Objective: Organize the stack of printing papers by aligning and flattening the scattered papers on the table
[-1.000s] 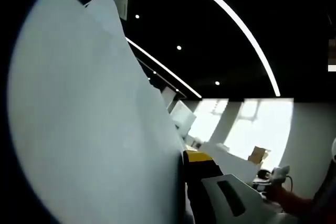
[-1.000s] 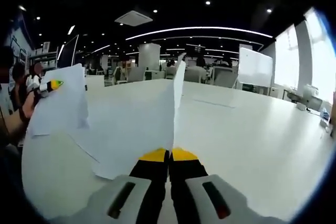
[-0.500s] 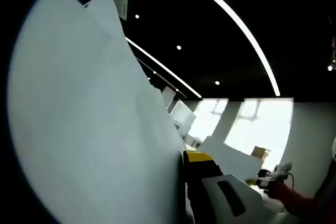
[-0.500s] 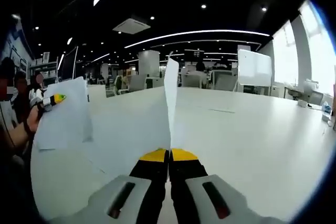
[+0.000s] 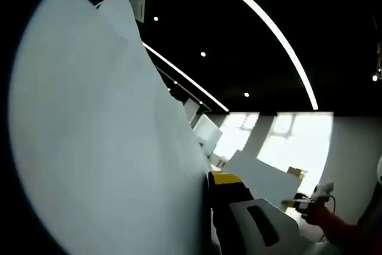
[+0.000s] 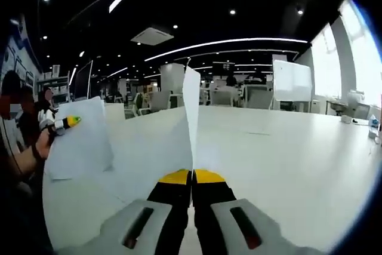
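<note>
Overhead, my right hand-held gripper (image 6: 192, 175) clamped an upright paper sheet (image 6: 191, 117) above the white tabletop (image 6: 286, 165). My left hand-held gripper (image 5: 209, 178) pinched the printing papers (image 5: 101, 147).

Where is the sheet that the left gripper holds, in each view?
Left gripper view: the sheet covers the left half, rising from the left gripper.
Right gripper view: far left, pinched near its upper left edge by that gripper.
Shared landmark: the other sheet, clamped in the right gripper.
</note>
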Motion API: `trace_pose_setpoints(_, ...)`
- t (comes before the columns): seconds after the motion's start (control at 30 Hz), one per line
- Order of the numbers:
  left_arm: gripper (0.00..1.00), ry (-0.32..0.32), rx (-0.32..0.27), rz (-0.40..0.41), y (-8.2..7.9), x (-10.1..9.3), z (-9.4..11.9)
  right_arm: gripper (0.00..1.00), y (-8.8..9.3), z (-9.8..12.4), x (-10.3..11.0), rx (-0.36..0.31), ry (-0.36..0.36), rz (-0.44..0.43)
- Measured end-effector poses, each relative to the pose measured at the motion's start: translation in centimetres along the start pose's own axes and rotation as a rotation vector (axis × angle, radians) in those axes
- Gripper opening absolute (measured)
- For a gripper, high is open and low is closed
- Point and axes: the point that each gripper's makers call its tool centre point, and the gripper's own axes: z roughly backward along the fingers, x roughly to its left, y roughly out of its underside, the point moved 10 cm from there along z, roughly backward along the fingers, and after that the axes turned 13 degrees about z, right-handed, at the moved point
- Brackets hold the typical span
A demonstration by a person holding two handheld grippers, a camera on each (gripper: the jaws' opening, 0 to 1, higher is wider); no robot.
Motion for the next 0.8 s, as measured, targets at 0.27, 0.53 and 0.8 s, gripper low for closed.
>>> trace_pose_setpoints(0.27,0.10,0.001,0.002,0.002,0.02,0.01,-0.04,0.00,-0.19,0.12,-0.29,-0.023,0.002,-0.024)
trace_pose_setpoints(0.53,0.10,0.001,0.005,0.001,0.06,0.02,-0.05,0.00,-0.32,0.26,-0.68,-0.037,0.010,-0.040)
trace_pose_setpoints(0.8,0.10,0.001,0.005,0.000,0.03,0.06,-0.01,0.00,-0.43,0.37,-0.82,-0.057,0.003,-0.063)
